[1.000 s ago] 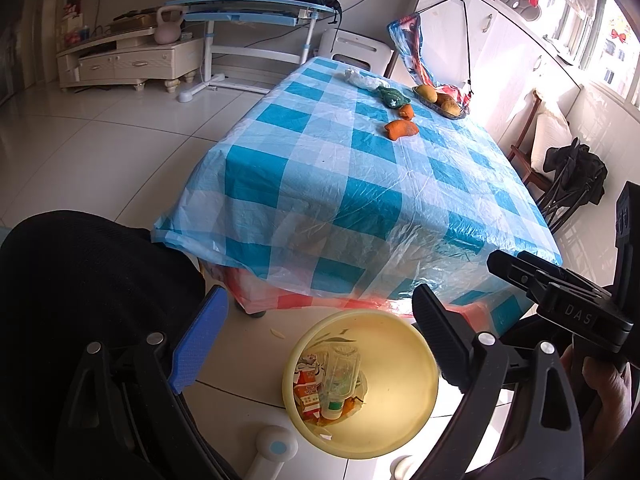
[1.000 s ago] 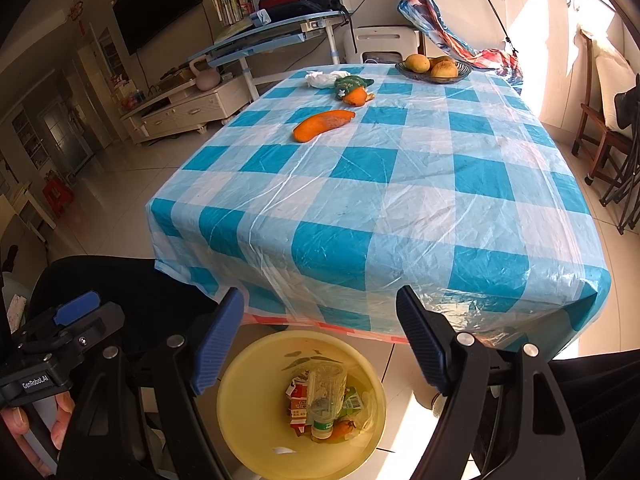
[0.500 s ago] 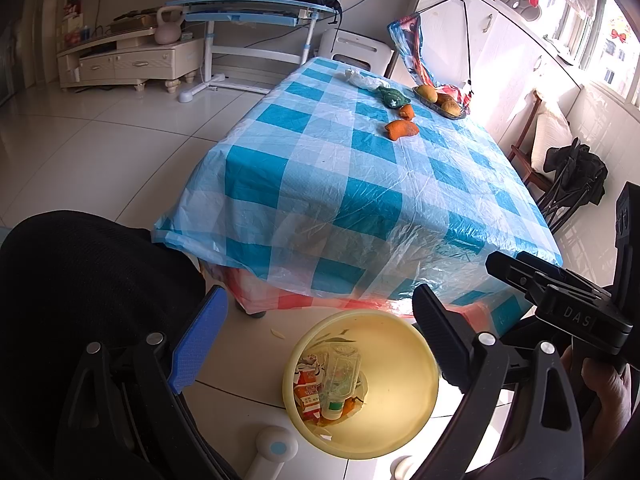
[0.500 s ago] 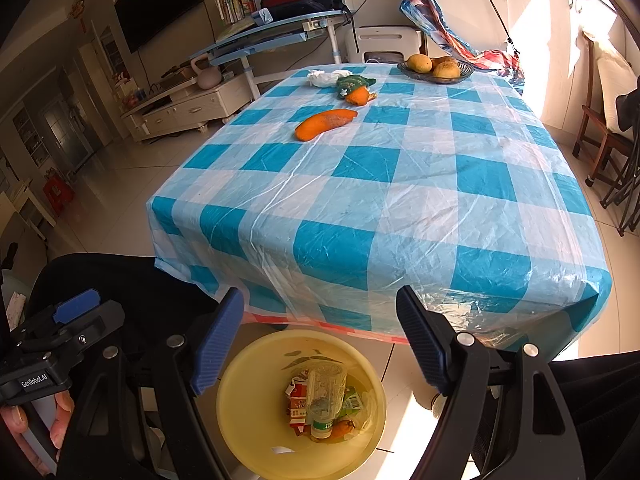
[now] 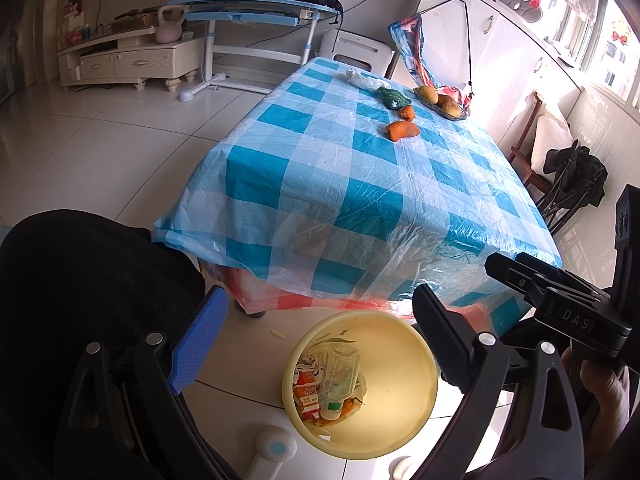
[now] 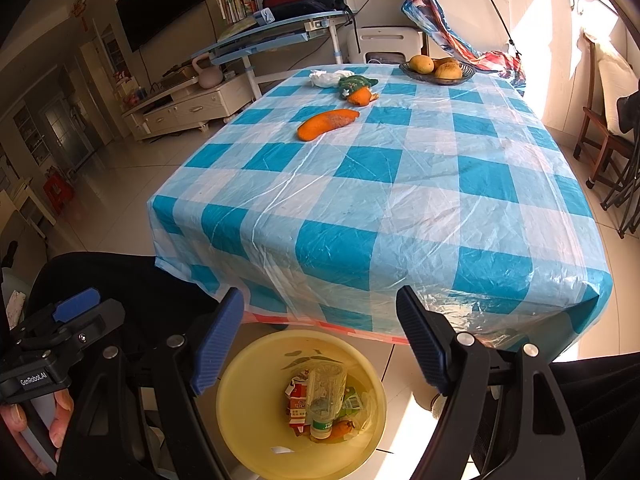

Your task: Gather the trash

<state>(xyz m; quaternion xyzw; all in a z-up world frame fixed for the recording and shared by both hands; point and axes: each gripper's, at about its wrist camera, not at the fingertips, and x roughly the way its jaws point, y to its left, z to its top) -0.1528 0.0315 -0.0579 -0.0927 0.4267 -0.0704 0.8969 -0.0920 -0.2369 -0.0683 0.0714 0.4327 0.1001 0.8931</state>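
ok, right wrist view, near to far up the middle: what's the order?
Yellow bin holding a bottle → table edge → long orange peel → small peel by the green cloth → white bag → fruit bowl.

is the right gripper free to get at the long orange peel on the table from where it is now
Probably yes. The right gripper is open and empty, and the checked tablecloth between it and the orange peel is bare. It is far off, though.
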